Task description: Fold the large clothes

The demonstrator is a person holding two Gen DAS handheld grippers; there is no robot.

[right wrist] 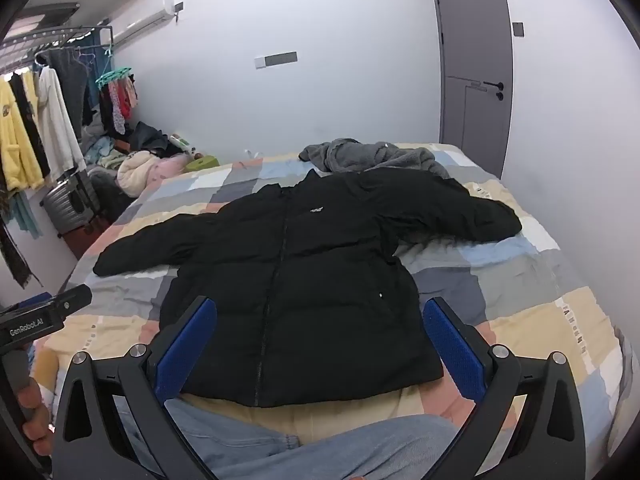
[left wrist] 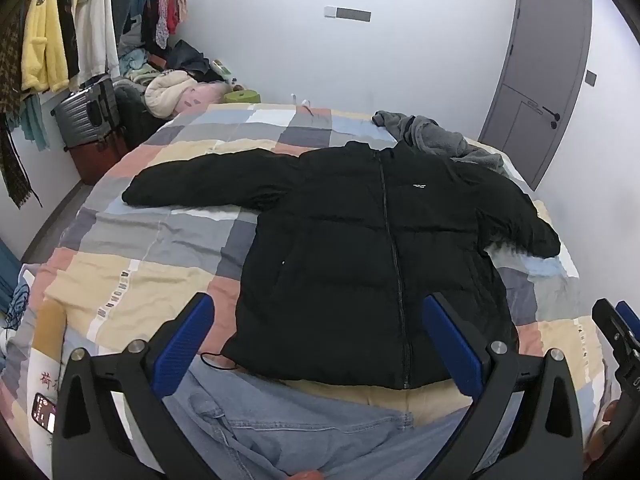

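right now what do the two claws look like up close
Both claws, left claw and right claw, match: black angular frames with silver round bolts and blue textured pads. White lettering "GenRobot.AI" marks the left claw's black body in the right wrist view.

A lived-in home bedroom, bed [left wrist: 168, 236] under a patchwork-check cover, clothes rack [right wrist: 60, 36] hung with garments along the left wall, suitcase [left wrist: 82, 116] below it, heaped laundry [left wrist: 172, 88] in the corner, grey door [right wrist: 474, 60], wall air conditioner [right wrist: 148, 20]
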